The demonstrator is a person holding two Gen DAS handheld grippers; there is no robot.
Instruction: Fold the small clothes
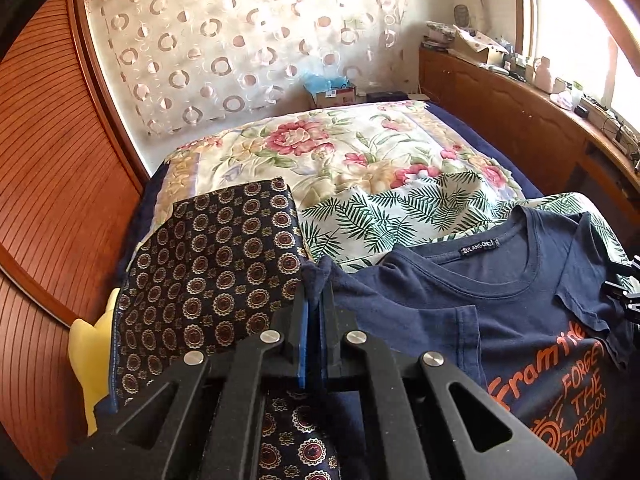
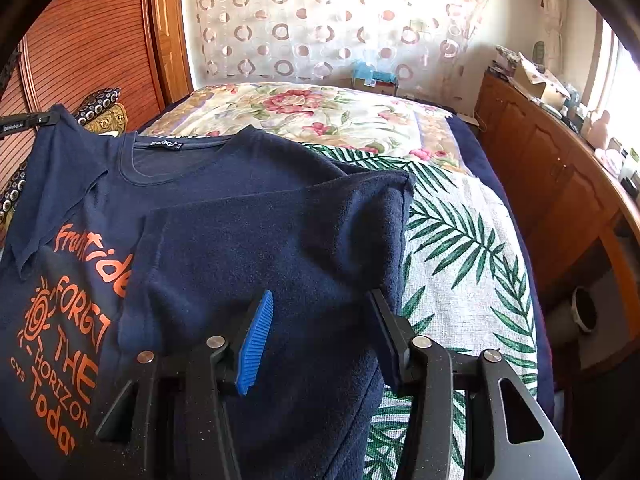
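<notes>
left wrist: left gripper (image 1: 316,280) pinching soft navy t-shirt (image 1: 500,304) | right gripper (image 2: 320,308) ribbed pads spread

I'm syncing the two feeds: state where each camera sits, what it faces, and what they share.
Left wrist: rides the left hand-held gripper, shut on the navy T-shirt; faces up the bed.
Right wrist: rides the right hand-held gripper, open over the T-shirt's folded side; same heading.
Shared: the T-shirt, palm-leaf cloth, floral quilt, circle-patterned curtain.
</notes>
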